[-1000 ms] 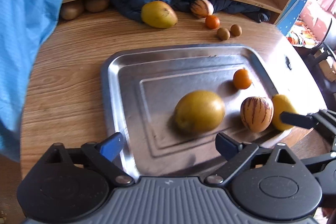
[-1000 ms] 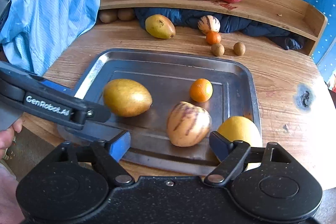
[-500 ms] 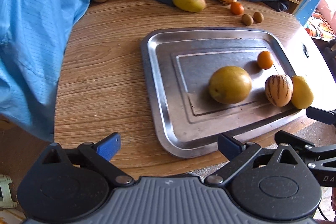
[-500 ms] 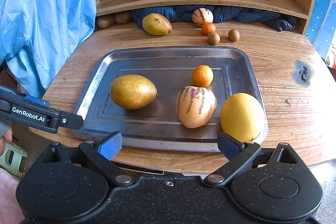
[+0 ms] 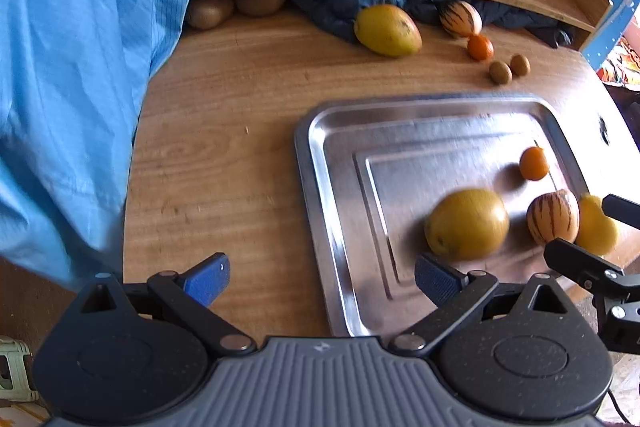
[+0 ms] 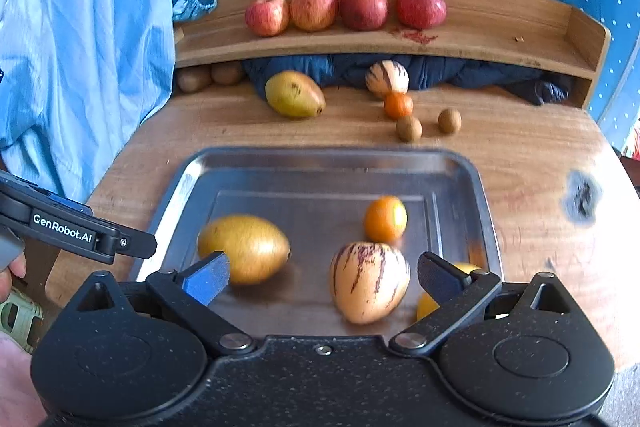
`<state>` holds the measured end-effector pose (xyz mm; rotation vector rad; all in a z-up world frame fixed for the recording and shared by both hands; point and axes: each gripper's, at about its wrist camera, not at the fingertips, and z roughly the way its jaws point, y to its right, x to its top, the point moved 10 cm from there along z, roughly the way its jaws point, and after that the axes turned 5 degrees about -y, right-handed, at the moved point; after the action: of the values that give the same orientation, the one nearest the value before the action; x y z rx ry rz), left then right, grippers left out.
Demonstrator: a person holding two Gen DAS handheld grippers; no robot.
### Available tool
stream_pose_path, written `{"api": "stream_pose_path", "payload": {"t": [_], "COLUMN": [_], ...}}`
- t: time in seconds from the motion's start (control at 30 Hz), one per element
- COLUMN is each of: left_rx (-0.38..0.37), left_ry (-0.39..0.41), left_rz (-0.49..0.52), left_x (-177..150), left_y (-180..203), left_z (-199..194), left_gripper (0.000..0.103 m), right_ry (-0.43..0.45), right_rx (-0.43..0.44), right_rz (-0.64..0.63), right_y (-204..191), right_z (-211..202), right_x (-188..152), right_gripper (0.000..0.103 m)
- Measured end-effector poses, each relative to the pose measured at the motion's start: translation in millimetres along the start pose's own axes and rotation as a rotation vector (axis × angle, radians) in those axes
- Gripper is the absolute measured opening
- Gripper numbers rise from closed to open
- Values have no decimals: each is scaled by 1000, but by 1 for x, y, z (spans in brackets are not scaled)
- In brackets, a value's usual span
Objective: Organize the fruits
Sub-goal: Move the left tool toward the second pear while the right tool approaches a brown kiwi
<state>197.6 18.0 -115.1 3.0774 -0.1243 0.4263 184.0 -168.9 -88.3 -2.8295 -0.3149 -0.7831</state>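
Observation:
A steel tray on the round wooden table holds a brown-yellow mango, a striped melon, a small orange and a yellow lemon. My right gripper hangs open over the tray's near edge, the striped melon between its fingers without touching. My left gripper is open and empty over the tray's left rim. Each gripper shows at the other view's edge.
On the table behind the tray lie a mango, a second striped melon, an orange, two small brown fruits and two kiwis. Several red apples line the wooden shelf. Blue cloth hangs left.
Both grippers have moved forward again after pulling back. The right one now reaches over the tray's near edge around the striped melon. The fruits have not moved.

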Motion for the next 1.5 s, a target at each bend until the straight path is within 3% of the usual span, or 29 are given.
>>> {"api": "stream_pose_path", "payload": {"t": [0.37, 0.8, 1.07, 1.5], "left_rx": [-5, -45, -100, -190], "left_ry": [23, 85, 92, 36], "left_rz": [48, 126, 195, 229], "left_x": [65, 139, 175, 190], "left_y": [-3, 19, 39, 60], "left_z": [23, 51, 70, 98], "left_gripper": [102, 102, 102, 102], "right_ry": [8, 45, 13, -62], "right_rx": [-41, -114, -152, -215], "right_rz": [40, 127, 164, 168], "right_y": [17, 35, 53, 73], "right_z": [27, 56, 79, 118], "right_x": [36, 73, 96, 114], "right_gripper": [101, 101, 101, 80]}}
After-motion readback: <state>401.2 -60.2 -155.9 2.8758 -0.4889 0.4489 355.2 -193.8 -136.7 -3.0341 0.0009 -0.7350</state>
